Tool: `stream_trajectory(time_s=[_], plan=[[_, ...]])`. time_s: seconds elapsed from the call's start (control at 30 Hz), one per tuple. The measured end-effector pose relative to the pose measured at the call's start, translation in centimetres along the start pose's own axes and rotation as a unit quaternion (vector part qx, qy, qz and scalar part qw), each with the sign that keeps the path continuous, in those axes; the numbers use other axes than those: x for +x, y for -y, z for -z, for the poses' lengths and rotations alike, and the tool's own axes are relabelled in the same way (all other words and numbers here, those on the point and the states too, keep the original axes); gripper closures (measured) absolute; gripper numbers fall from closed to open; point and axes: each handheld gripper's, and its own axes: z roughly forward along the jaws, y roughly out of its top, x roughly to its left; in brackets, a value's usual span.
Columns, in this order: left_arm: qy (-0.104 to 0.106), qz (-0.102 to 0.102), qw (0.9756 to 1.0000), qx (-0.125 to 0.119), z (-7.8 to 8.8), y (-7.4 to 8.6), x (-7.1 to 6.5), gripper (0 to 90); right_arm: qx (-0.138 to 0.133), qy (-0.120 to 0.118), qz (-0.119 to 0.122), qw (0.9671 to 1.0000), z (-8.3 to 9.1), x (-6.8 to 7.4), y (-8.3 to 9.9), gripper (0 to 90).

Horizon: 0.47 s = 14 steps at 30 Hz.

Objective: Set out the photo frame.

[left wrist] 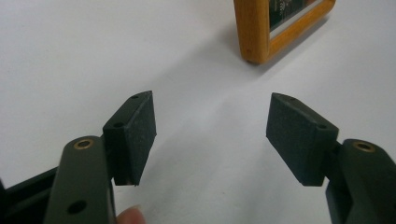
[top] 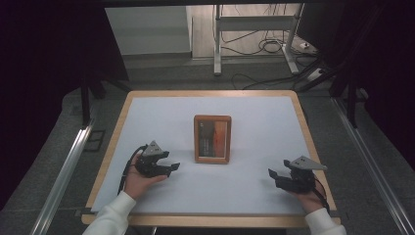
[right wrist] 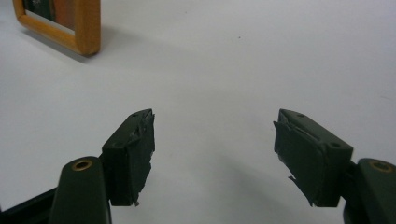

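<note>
The left gripper [top: 172,167] rests low over the white mat [top: 264,132], held in the person's left hand [top: 139,180] near the front left part of the table [top: 110,152]. Its jaws stand wide apart with nothing between them; in the left gripper view [left wrist: 210,126] only bare mat lies between the two black pads [left wrist: 140,130]. A fingertip [left wrist: 130,215] shows at the bottom edge of that view, below the nearer jaw.

The right gripper [top: 273,175] sits near the front right part of the mat, in the person's right hand [top: 308,198]. Its jaws are also spread apart and empty. In the right gripper view [right wrist: 215,149] the pads [right wrist: 303,158] look worn, with ragged edges, and bare mat lies between them.

Both grippers point inward, toward the middle of the mat. Between them, a little farther from the person, a wooden picture frame [top: 212,139] lies flat on the mat. It has a light brown border and a dark and orange picture inside. It is apart from both grippers, untouched. One of its corners shows at the top right of the left gripper view [left wrist: 261,32], and another at the top left of the right gripper view [right wrist: 84,28].

White sleeves [top: 110,215] cover the person's forearms at the front edge of the table. Beyond the table, cables [top: 259,46] lie on the floor by a metal stand [top: 218,44].
</note>
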Motion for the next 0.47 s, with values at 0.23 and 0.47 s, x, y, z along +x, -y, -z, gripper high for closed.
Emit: stream_trajectory(time_s=[0.23, 0.47], plan=[[-0.001, 0.002, 1.0000, -0.001, -0.02, 0.11, 0.15, 32.5, 0.003, -0.002, 0.004, 1.0000, -0.19, 0.15, 0.07, 28.9], [-0.002, 0.002, 1.0000, -0.001, -0.05, 0.16, 0.30, 32.5, 0.006, -0.006, 0.007, 0.9999, -0.31, 0.33, 0.13, 28.1]])
